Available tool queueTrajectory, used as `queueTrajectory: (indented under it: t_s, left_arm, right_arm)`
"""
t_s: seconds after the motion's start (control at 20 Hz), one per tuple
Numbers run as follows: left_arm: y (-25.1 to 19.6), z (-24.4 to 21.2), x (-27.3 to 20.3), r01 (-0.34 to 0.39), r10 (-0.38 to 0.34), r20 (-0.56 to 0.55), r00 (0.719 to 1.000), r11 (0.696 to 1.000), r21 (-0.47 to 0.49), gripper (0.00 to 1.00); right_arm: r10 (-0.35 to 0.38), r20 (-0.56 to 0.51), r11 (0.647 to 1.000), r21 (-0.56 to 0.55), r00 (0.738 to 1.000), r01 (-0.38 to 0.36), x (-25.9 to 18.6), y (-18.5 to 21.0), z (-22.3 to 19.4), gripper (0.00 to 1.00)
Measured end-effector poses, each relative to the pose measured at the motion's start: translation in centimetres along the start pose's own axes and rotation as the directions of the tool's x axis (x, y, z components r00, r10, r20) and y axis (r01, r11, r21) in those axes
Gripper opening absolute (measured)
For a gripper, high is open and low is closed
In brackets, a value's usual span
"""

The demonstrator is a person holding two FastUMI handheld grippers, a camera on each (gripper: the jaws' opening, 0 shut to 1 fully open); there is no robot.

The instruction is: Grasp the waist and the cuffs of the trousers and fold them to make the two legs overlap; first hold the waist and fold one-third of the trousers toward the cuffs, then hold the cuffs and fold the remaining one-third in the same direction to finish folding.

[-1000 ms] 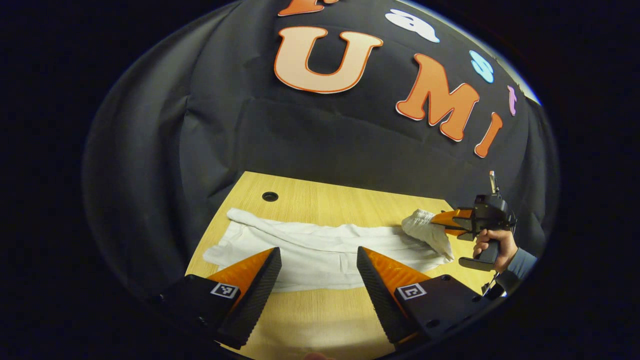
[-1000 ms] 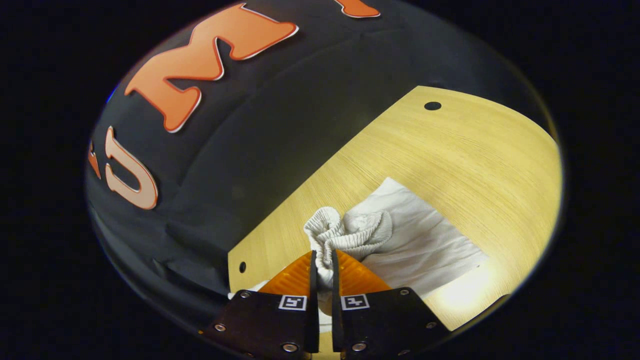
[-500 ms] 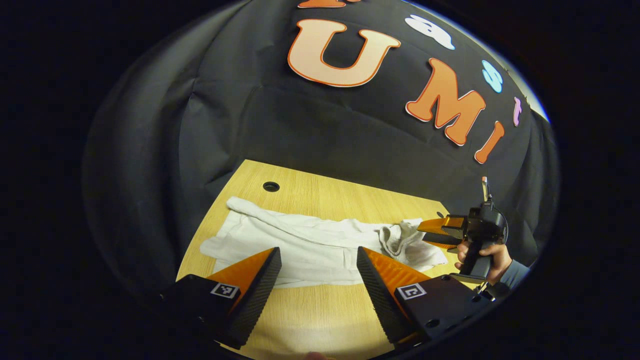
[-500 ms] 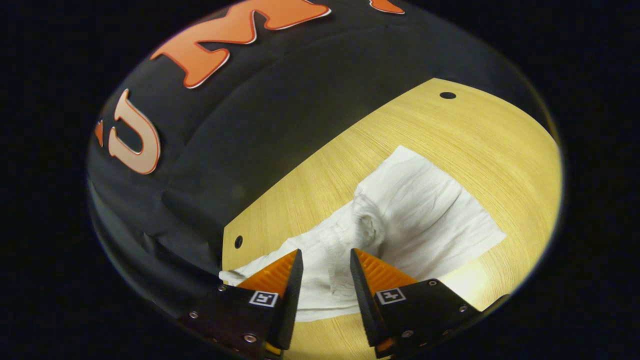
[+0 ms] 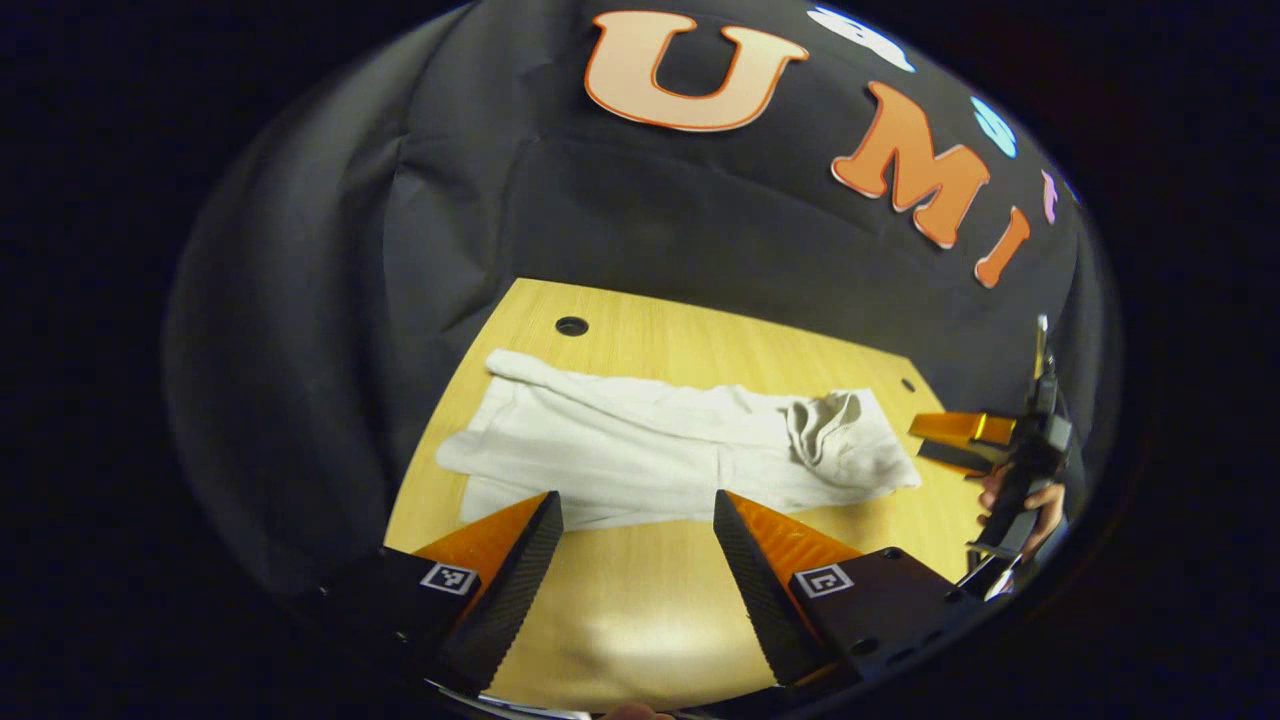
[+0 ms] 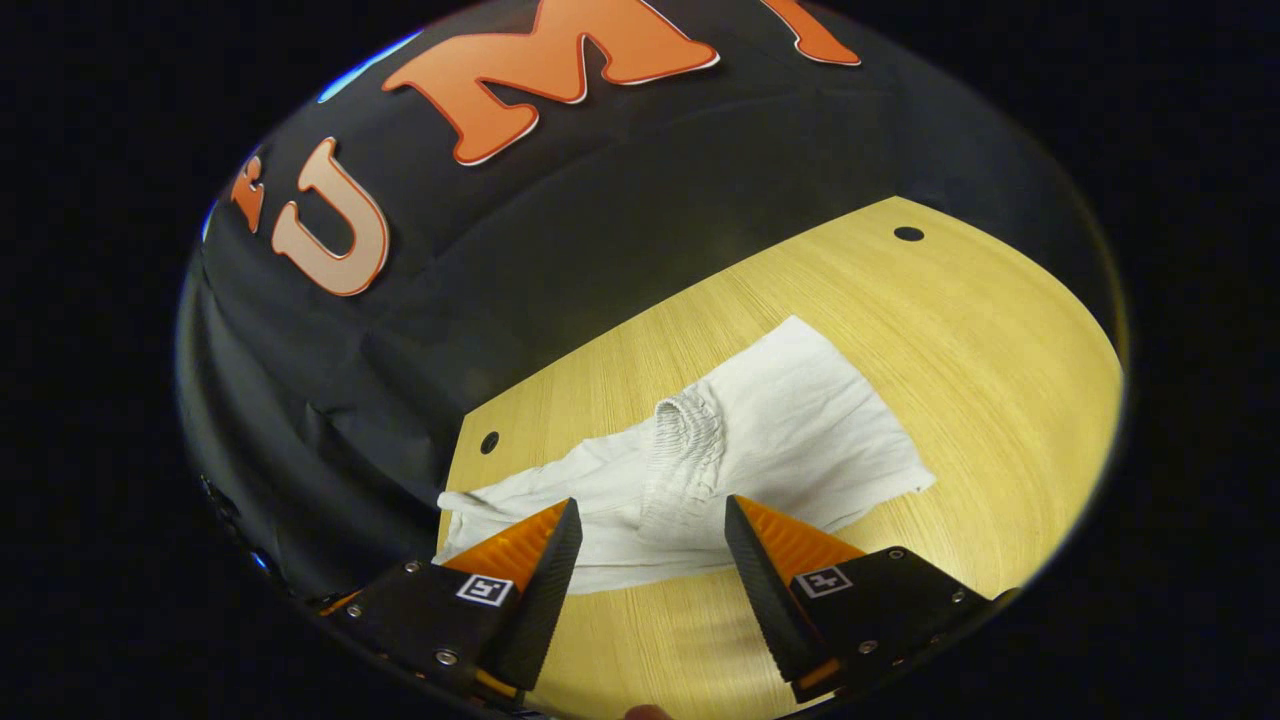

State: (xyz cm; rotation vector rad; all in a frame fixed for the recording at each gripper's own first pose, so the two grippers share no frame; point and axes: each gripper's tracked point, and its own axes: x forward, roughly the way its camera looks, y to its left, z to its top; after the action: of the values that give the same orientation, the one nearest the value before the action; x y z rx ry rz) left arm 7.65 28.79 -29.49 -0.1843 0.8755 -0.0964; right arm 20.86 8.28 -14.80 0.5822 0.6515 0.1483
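Left gripper view shows the white trousers [image 5: 660,450] lying lengthwise across the wooden surface [image 5: 640,620], the two legs looking already laid one over the other, cuffs [image 5: 500,440] toward the corner with the hole, and the waist [image 5: 825,425] lying bunched and turned back on itself at the other end. The left gripper [image 5: 638,560] hangs above the near edge of the surface with its jaws spread wide, empty. Farther off, the right gripper [image 5: 945,440] sits just past the waist end, held in a person's hand [image 5: 1020,505].

In the right gripper view the right gripper [image 6: 645,560] hovers over the trousers [image 6: 720,450], jaws spread with nothing between them, the ribbed waist [image 6: 690,430] lying rumpled on the cloth ahead.

To my eye the waist fold is only roughly laid. To do it well, I would retake the waist at both corners and lay it flat and square to the legs, before going for the cuffs.

A second ago the right gripper was clamped on the waist and carrying it in the air; half a second ago it had let go and the waistband lay dropped. Since then it has drawn back clear of the cloth, and the left gripper has pulled back and risen a little, still empty.
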Motion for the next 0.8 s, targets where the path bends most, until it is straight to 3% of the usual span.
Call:
queueTrajectory:
  t_s: [0.1,0.15,0.4,0.45,0.5,0.55,0.8]
  left_arm:
    - [0.5,0.2,-0.5,-0.070,0.068,0.049,0.996,0.997,0.037,0.96]
    - [1.3,0.5,-0.8,-0.106,0.103,0.079,0.992,0.994,0.033,0.99]
    - [6.5,1.2,-0.6,-0.203,0.207,0.098,0.973,0.978,-0.047,0.99]
    - [7.4,1.3,0.1,-0.211,0.217,0.089,0.972,0.975,-0.069,0.99]
    - [8.3,1.2,0.8,-0.210,0.217,0.068,0.974,0.973,-0.099,0.99]
    - [9.2,1.2,1.5,-0.213,0.222,0.053,0.974,0.968,-0.131,0.99]
    - [12.7,-0.9,5.6,-0.186,0.168,-0.085,0.982,0.936,-0.297,0.99]
  right_arm:
    - [0.018,0.013,0.999,-0.028,1.000,-0.017,-1.6,0.1,0.0,0.87]
    - [0.030,0.024,0.999,-0.043,0.999,-0.029,-2.4,0.2,0.2,0.87]
    - [0.025,0.067,0.994,-0.108,0.997,-0.018,-5.5,-0.5,1.1,0.91]
    - [0.017,0.072,0.993,-0.118,0.997,-0.008,-6.2,-1.1,1.2,0.83]
    - [0.012,0.079,0.992,-0.130,0.997,-0.002,-6.8,-1.4,1.4,0.94]
    - [-0.002,0.087,0.990,-0.137,0.996,0.014,-7.4,-2.0,1.6,0.96]
    - [-0.057,0.129,0.991,-0.116,0.990,0.072,-9.2,-4.2,3.0,0.97]
